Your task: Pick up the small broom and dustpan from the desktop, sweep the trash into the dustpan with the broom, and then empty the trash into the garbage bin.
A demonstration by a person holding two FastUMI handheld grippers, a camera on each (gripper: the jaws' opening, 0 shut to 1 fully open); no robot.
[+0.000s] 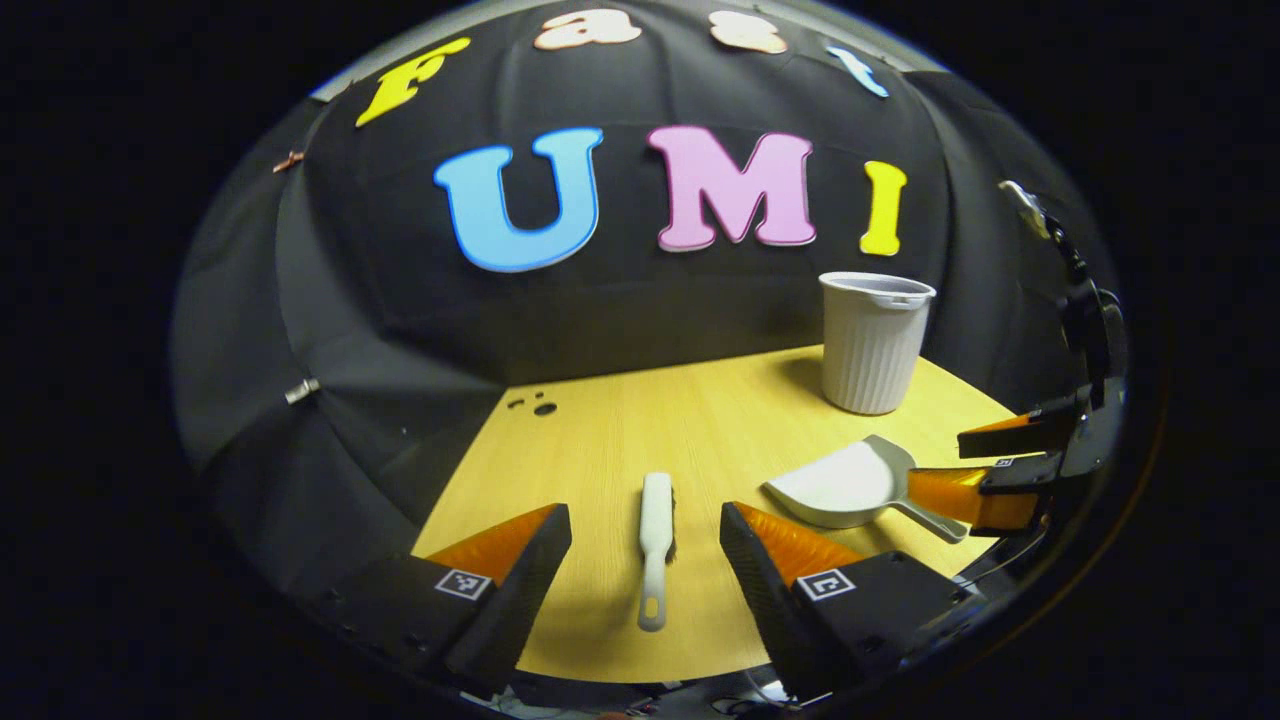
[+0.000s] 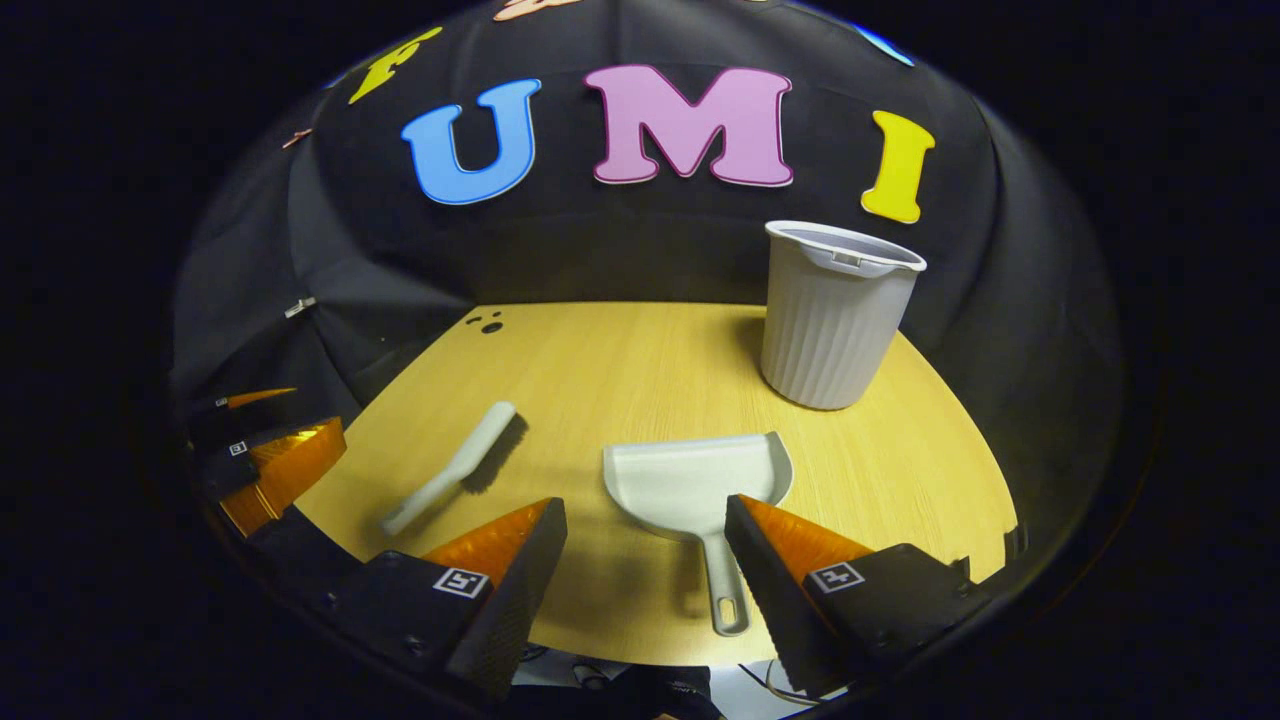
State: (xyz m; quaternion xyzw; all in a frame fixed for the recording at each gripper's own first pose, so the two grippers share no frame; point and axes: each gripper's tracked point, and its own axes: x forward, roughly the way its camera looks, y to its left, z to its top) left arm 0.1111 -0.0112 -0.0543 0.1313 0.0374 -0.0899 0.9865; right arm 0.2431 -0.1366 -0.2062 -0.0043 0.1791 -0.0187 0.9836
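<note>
Both look like light, stiff plastic: take the broom [image 1: 655, 545] and dustpan [image 2: 700, 490] by their slim handles. The left gripper [image 1: 645, 560] and right gripper [image 2: 645, 550] gape wide, holding nothing.

Left tool [image 1: 645, 535] hangs with its fingers spread wide, nothing between them touching either one. Right tool [image 2: 645, 530] is likewise spread wide, gripping nothing, off to the left tool's right.
</note>
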